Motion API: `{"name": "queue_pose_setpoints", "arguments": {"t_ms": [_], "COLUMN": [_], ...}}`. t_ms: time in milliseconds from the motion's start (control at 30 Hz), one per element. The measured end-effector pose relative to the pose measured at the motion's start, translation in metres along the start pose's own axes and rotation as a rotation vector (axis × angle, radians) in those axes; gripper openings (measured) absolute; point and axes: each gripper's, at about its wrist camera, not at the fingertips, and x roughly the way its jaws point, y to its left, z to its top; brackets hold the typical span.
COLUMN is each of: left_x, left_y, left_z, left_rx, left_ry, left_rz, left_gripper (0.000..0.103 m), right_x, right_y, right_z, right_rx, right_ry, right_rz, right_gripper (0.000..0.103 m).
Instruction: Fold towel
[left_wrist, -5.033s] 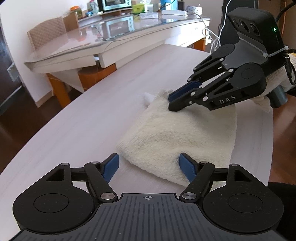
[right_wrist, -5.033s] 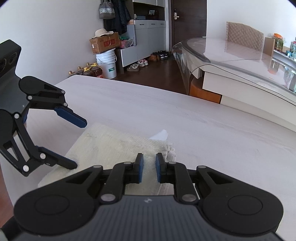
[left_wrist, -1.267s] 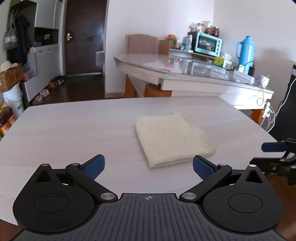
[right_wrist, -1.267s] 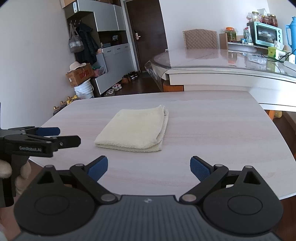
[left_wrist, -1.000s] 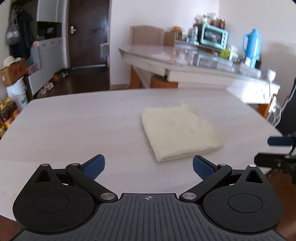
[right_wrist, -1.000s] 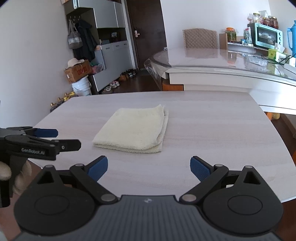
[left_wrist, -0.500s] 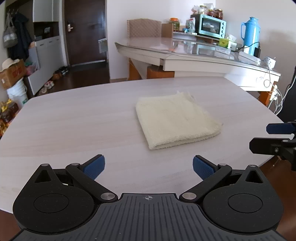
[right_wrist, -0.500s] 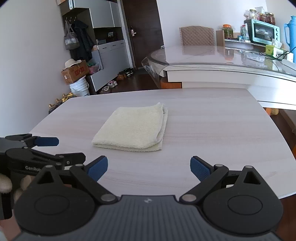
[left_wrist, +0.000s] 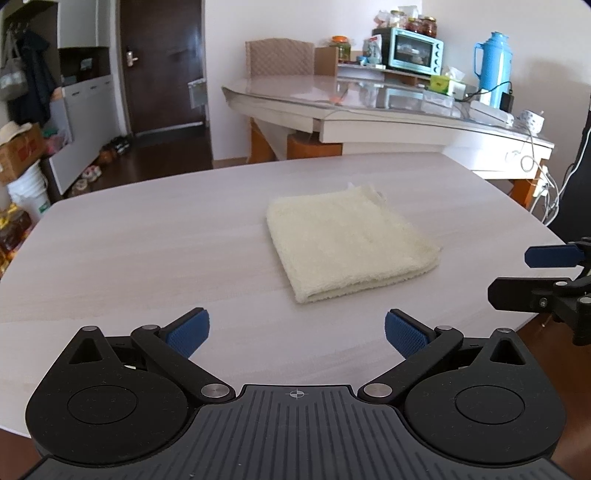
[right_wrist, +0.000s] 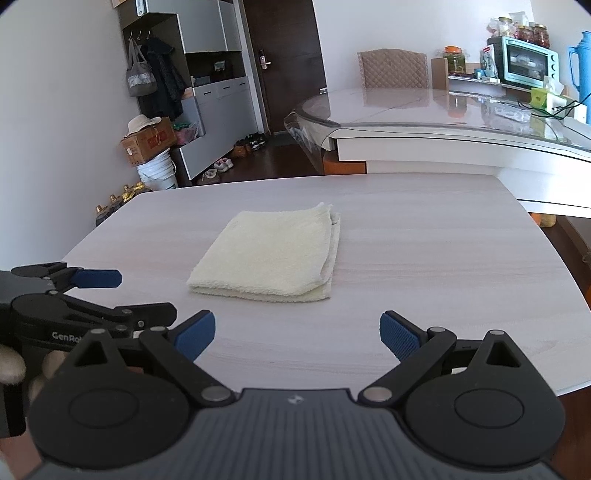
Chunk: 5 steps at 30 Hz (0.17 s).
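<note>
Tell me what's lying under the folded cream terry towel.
The folded cream terry towel lies flat on the pale wood-grain table, with bare tabletop all around it. Whether anything sits between its layers or beneath it is hidden.

5 s ago: both grippers were at the cream terry towel (left_wrist: 351, 243), right black gripper w/ blue pads (right_wrist: 297, 332) pinched shut over its far corner, left black gripper w/ blue pads (left_wrist: 297, 332) spread at its near edge. Now: both are pulled back, towel well ahead of each set of jaws, untouched. Right jaws now spread wide. Towel lies flat as a squared fold.
</note>
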Motion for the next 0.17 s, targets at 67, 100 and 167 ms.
{"name": "queue_pose_setpoints", "arguments": {"t_ms": [67, 100, 167], "left_x": [0.0014, 0.0015, 0.0020], "left_y": [0.0000, 0.0005, 0.0023], "left_z": [-0.0007, -0.0008, -0.0014], "left_rx": [0.008, 0.007, -0.003], "left_ry": [0.004, 0.004, 0.002], "left_rz": [0.006, 0.007, 0.010], "left_gripper": [0.103, 0.103, 0.103], "right_x": [0.0011, 0.0014, 0.0036], "right_y": [0.0004, 0.0005, 0.0018], "right_z": [-0.0001, -0.0001, 0.0013], "right_rx": [-0.003, -0.004, -0.002], "right_ry": [0.003, 0.005, 0.007], "right_rz": [-0.004, -0.005, -0.004], "right_gripper": [0.097, 0.097, 0.097]}}
